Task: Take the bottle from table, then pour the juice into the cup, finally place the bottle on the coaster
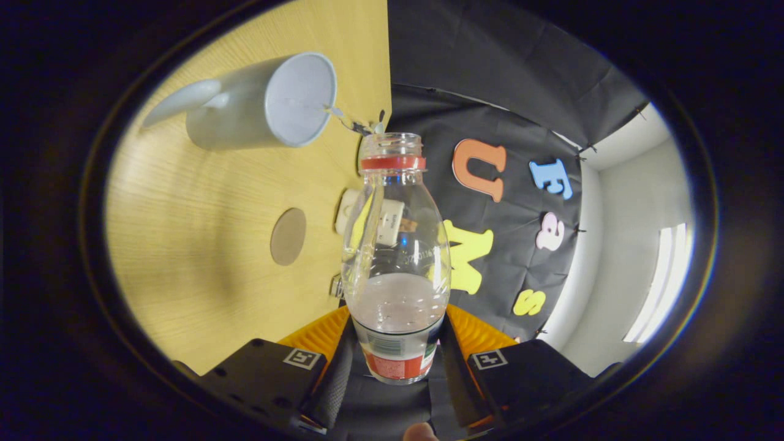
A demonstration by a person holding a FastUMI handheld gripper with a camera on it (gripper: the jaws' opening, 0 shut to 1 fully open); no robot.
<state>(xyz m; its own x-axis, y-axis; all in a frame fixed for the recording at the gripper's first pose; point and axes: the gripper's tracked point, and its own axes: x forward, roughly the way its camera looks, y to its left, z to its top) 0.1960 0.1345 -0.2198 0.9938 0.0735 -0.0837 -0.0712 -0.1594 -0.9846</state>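
Note:
My gripper (395, 358) is shut on a clear plastic bottle (395, 257) with a red neck ring, no cap and a red-and-white label at its base. Both fingers press on the bottle's lower part. Pale liquid lies in the lower part of the bottle. The view is rolled sideways, so the wooden table (202, 245) stands like a wall beside the bottle. A white cup (263, 104) with a handle stands on that table, beyond the bottle's open mouth and off to its side. A round brown coaster (288, 236) lies flat on the table, closer to the fingers than the cup.
A small white box-like device (383, 222) sits at the table's edge behind the bottle, seen partly through it. The booth's black cloth wall (490, 92) hangs past the table edge. A white room wall with a bright window (661, 282) lies beyond the cloth.

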